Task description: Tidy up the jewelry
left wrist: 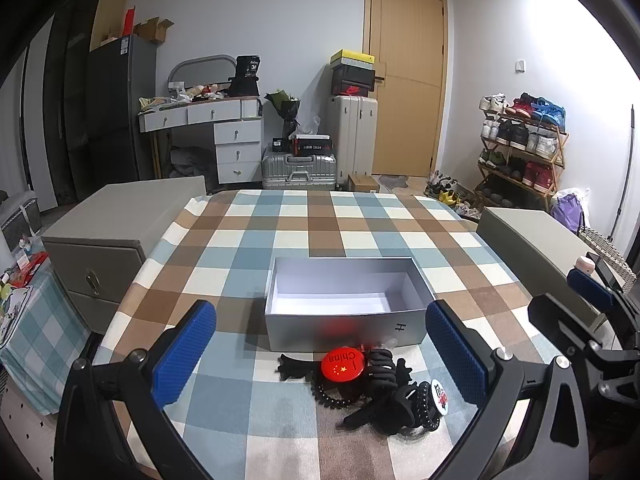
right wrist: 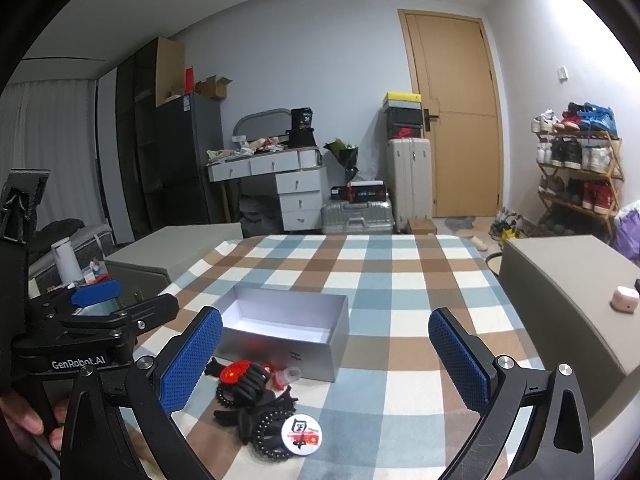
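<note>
An empty silver box (left wrist: 344, 312) (right wrist: 280, 344) stands open on the checked tablecloth. In front of it lies a pile of accessories: a red round badge (left wrist: 343, 363) (right wrist: 236, 372), black hair claws (left wrist: 384, 368) (right wrist: 250, 386), a black spiral hair tie (left wrist: 336, 398) (right wrist: 268, 434) and a white round badge (left wrist: 440, 396) (right wrist: 301, 433). My left gripper (left wrist: 320, 356) hovers open above the pile, nothing between its blue pads. My right gripper (right wrist: 324, 364) is open too, just right of the pile. Each gripper shows at the edge of the other's view.
Grey cabinets flank the table on the left (left wrist: 116, 232) and right (right wrist: 568, 304); a small pink object (right wrist: 624, 300) rests on the right one. Beyond the table's far edge stand suitcases (left wrist: 300, 170), a white desk (left wrist: 224, 128) and a shoe rack (left wrist: 524, 152).
</note>
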`<action>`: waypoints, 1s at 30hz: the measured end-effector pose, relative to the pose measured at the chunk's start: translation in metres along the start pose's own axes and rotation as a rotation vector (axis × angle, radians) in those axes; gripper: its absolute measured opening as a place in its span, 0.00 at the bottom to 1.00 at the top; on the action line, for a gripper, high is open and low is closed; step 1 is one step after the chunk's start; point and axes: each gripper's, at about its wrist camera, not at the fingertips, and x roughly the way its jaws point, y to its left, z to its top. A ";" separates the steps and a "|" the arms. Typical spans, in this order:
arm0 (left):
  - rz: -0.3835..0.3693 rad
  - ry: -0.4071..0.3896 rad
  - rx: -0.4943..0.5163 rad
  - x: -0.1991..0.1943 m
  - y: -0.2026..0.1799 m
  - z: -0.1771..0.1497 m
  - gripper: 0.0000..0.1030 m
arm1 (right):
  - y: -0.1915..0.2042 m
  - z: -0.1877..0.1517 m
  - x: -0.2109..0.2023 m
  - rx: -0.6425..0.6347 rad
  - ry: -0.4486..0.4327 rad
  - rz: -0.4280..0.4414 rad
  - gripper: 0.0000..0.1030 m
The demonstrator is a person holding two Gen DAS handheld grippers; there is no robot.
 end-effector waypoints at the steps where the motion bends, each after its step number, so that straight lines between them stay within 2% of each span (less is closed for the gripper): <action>1: 0.001 0.001 0.000 0.000 -0.001 0.000 0.99 | -0.001 -0.001 0.002 0.001 0.007 -0.001 1.00; 5: 0.004 0.011 -0.004 0.003 0.001 -0.002 0.99 | -0.007 -0.009 0.011 0.016 0.052 0.017 1.00; 9: 0.014 0.027 -0.011 0.008 0.005 -0.004 0.99 | -0.010 -0.026 0.032 0.013 0.154 0.037 1.00; 14: 0.017 0.058 -0.021 0.017 0.010 -0.011 0.99 | -0.017 -0.050 0.055 0.060 0.275 0.105 1.00; 18: 0.006 0.084 -0.033 0.022 0.015 -0.016 0.99 | -0.017 -0.062 0.064 0.071 0.335 0.143 0.98; 24: -0.015 0.119 -0.056 0.025 0.023 -0.022 0.99 | -0.017 -0.073 0.075 0.077 0.384 0.177 0.89; 30: -0.008 0.131 -0.063 0.027 0.027 -0.024 0.99 | -0.022 -0.081 0.082 0.152 0.424 0.258 0.72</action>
